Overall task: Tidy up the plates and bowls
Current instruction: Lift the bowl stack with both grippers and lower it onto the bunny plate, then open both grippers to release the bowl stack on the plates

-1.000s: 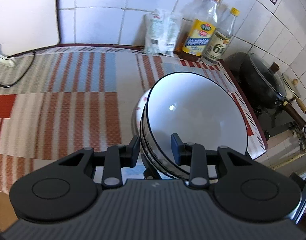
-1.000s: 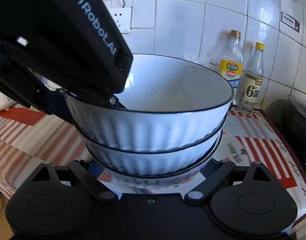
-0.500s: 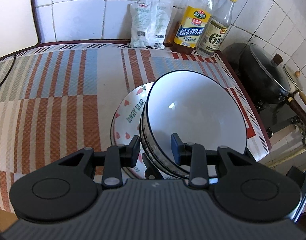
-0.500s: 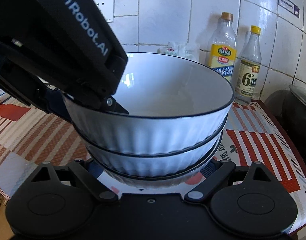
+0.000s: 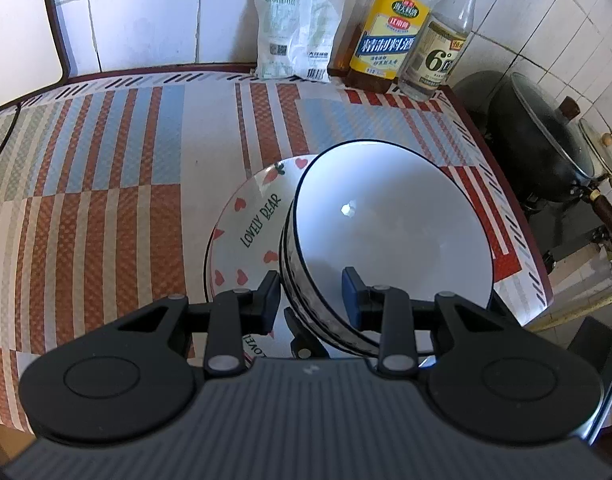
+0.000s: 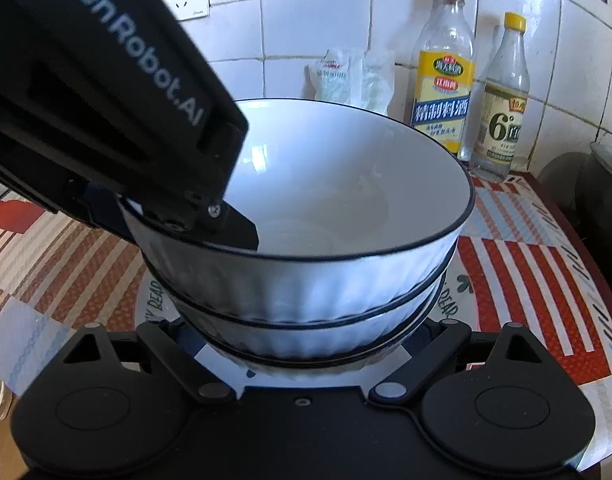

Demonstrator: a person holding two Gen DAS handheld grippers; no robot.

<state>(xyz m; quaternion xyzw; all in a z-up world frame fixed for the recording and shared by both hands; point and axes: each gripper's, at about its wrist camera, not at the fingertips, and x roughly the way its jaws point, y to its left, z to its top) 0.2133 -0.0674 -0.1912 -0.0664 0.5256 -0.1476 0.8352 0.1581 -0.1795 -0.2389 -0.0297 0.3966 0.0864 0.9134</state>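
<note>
A stack of white ribbed bowls with dark rims [image 5: 389,232] [image 6: 306,276] is held tilted over a white plate printed with hearts and "LOVELY BEAR" [image 5: 250,224] [image 6: 150,300] on the striped cloth. My left gripper [image 5: 311,294] is shut on the stack's near rim, one finger inside the top bowl and one outside. My right gripper [image 6: 302,340] grips the stack low down, its fingers on either side of the bottom bowl. I cannot tell whether the stack touches the plate.
Two bottles [image 5: 389,36] [image 5: 441,44] and plastic bags [image 5: 294,28] stand by the tiled back wall. A black lidded wok [image 5: 545,140] sits on the stove at right. The counter's right edge [image 5: 517,216] runs close beside the bowls.
Both grippers carried the bowl stack toward the back and right of the counter and down; the heart plate has come into view under it.
</note>
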